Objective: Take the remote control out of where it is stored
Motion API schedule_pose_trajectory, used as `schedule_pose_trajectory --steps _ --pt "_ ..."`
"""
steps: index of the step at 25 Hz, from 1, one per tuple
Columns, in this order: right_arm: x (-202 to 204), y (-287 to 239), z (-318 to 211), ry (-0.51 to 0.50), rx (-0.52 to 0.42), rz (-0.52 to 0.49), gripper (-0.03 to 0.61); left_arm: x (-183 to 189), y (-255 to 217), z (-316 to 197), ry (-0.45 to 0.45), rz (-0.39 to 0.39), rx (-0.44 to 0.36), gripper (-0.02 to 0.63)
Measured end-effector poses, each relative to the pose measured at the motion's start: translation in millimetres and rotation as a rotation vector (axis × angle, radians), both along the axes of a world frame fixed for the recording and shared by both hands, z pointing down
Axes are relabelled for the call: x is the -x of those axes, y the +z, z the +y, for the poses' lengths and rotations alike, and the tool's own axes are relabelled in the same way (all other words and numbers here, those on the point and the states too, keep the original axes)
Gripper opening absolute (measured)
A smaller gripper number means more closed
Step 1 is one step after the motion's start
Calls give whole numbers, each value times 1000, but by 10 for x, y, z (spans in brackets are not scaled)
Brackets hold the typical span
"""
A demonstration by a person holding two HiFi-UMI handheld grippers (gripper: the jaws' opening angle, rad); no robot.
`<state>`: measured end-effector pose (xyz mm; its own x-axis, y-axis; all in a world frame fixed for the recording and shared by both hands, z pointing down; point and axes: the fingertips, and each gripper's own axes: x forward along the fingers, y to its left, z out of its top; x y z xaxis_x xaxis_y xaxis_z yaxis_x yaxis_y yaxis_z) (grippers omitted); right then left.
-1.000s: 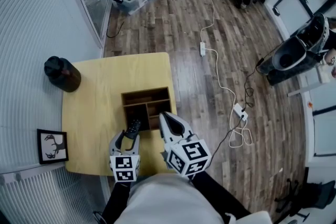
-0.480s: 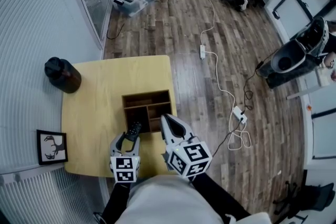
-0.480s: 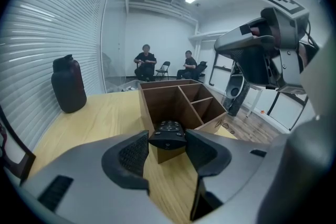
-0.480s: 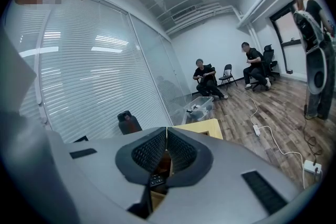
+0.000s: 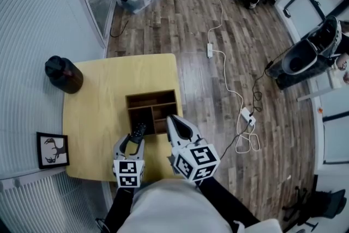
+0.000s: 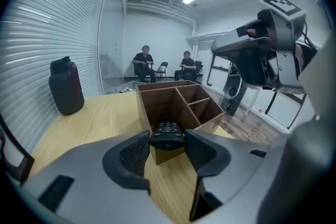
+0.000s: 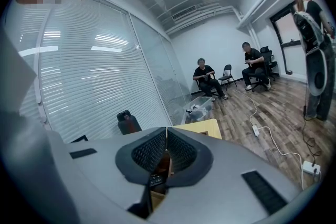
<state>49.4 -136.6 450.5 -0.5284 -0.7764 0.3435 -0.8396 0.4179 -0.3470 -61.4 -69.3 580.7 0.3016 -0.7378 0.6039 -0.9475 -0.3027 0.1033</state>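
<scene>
A black remote control (image 6: 167, 136) with rows of buttons lies between the pads of my left gripper (image 6: 167, 150), which is shut on its near end. Its far end reaches over the front wall of the brown wooden organizer box (image 6: 173, 104). From the head view the remote control (image 5: 138, 131) pokes out of the left gripper (image 5: 132, 142) toward the box (image 5: 152, 112) on the yellow table (image 5: 92, 101). My right gripper (image 5: 173, 124) hovers beside it, jaws pressed together and empty; in the right gripper view its tips (image 7: 166, 150) meet above the box.
A dark jar (image 5: 62, 75) stands at the table's far left corner, and a framed deer picture (image 5: 53, 150) at its near left. White cables and a power strip (image 5: 209, 51) run over the wooden floor. Two seated people (image 6: 165, 65) are at the back.
Both grippers and the remote hold their places; only the head view shifts slightly.
</scene>
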Motion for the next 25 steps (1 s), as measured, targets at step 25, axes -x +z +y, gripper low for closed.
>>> schedule_pose_trajectory --steps 25 --pt "105 -9 31 -5 1 -10 6 56 -153 -7 -21 65 -5 212"
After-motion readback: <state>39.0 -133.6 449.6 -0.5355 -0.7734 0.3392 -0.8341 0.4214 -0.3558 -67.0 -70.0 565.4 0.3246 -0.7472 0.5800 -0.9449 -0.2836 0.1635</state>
